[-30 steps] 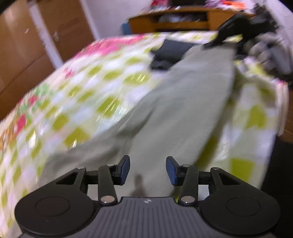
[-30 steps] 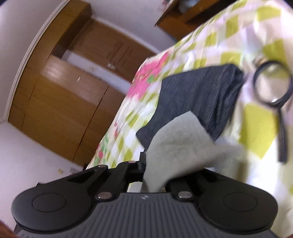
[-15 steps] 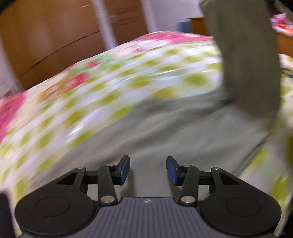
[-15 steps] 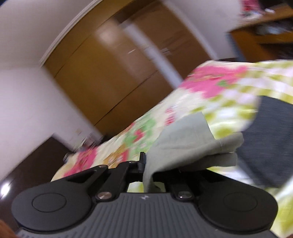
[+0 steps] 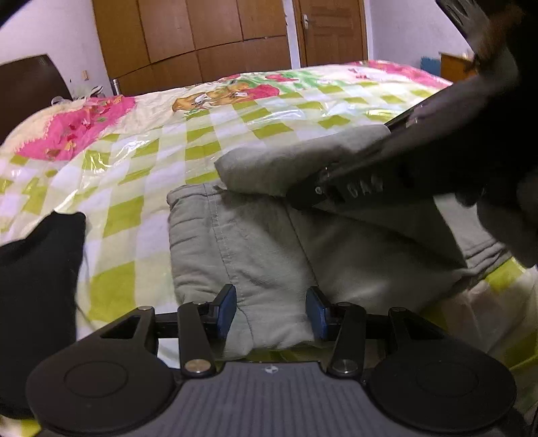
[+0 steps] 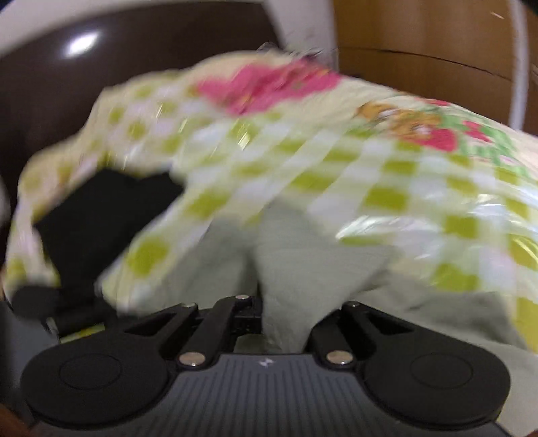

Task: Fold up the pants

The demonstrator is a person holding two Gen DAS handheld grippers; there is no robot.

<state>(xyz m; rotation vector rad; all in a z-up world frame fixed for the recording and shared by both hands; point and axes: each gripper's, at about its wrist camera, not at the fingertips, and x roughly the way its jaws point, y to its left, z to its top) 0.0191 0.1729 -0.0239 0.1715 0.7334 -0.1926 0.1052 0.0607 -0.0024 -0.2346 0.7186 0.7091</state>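
Observation:
The grey-green pants (image 5: 269,242) lie on the checked bedspread (image 5: 141,174), with one end folded back over the rest. My left gripper (image 5: 271,311) is open, its blue pads on either side of a ridge of the pants' near edge. My right gripper (image 6: 285,316) is shut on a fold of the pants (image 6: 296,269). It also shows in the left wrist view (image 5: 353,188), reaching in from the right and holding the folded end (image 5: 289,164) just above the lower layer. The right wrist view is blurred.
A black garment (image 5: 37,269) lies at the bed's left near edge, also in the right wrist view (image 6: 97,215). A dark headboard (image 5: 30,80) stands at the left. Wooden wardrobes (image 5: 218,37) and a door (image 5: 333,30) stand beyond the bed.
My right gripper has swung the held end of the pants across and down over the other part. My left gripper has turned toward the wardrobe side and now straddles the pants' near edge.

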